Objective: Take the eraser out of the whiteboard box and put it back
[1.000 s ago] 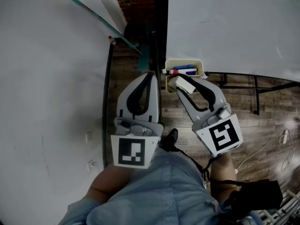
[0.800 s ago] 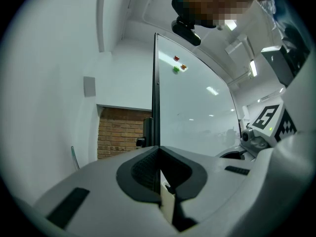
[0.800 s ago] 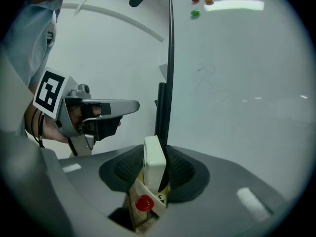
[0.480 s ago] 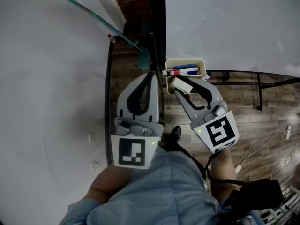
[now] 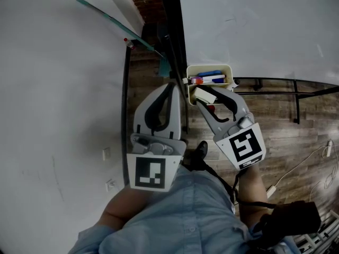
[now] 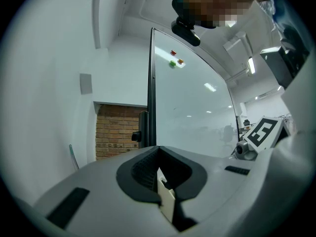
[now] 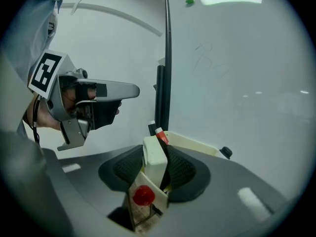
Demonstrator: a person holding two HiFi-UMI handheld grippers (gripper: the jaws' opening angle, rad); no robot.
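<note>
The eraser (image 7: 154, 157) sits between the pads of my right gripper (image 5: 206, 94), whose jaws have just been easing apart, at the near rim of the whiteboard box (image 5: 209, 67). My left gripper (image 5: 170, 84) is closed on nothing. The head view shows plank floor (image 5: 275, 126); only the left gripper view shows the brick wall (image 6: 118, 130).

— Any writing or numbers to read off?
— None legible. The left-hand marker cube (image 5: 150, 172) and the right-hand marker cube (image 5: 242, 146) carry only black-and-white square patterns, no letters or digits.
— And the whiteboard (image 7: 247, 83)?
— A faint scribble, too pale to make out.
</note>
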